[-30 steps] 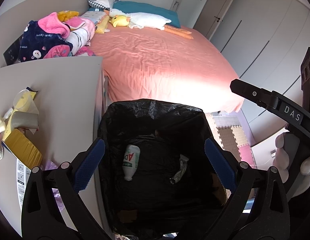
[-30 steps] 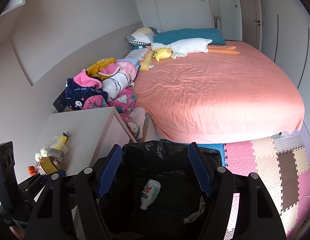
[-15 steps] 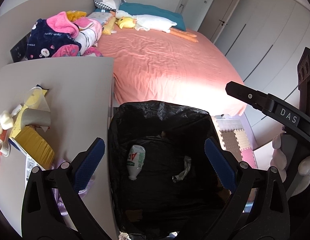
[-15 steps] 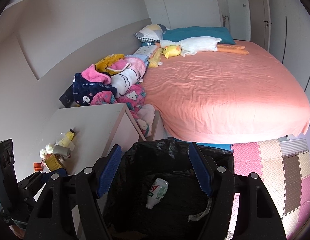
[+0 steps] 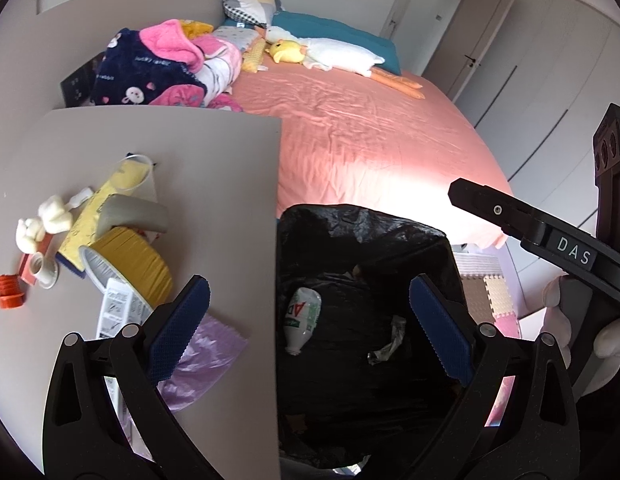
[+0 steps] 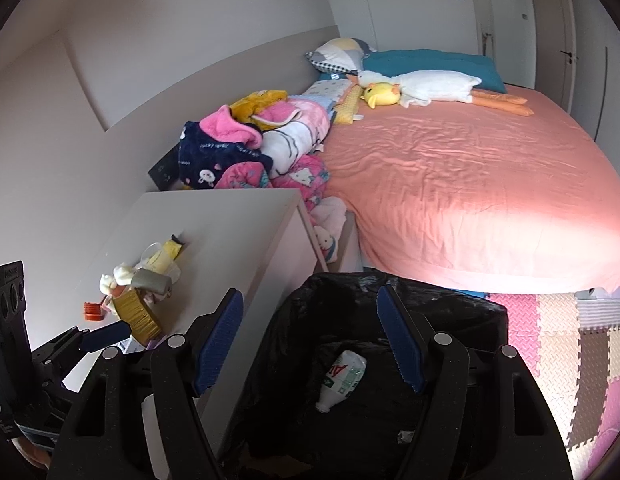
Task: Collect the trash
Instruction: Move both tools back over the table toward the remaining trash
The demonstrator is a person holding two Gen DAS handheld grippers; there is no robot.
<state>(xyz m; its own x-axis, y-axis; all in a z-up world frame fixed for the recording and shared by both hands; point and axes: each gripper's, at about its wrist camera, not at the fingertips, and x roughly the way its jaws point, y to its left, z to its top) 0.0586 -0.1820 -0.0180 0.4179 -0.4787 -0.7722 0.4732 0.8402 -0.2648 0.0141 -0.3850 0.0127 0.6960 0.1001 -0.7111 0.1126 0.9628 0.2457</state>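
While both pairs of blue-padded fingers stand spread with nothing between them, the left gripper (image 5: 310, 332) hangs over the edge of a grey surface (image 5: 214, 184) and the right gripper (image 6: 310, 340) over a black-lined trash bin (image 6: 462, 312). Inside the bin lie a white plastic bottle (image 5: 301, 316) and a crumpled wrapper (image 5: 390, 340). More trash waits on the surface — a yellow foil cup (image 5: 126, 264), a purple plastic bag (image 5: 206, 356), an orange cap (image 5: 6, 286) — beside a pink bed (image 6: 470, 184).

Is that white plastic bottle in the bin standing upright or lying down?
Lying down. The white plastic bottle rests on its side on the black liner at the bottom of the bin, neck pointing toward the camera, near a crumpled wrapper.
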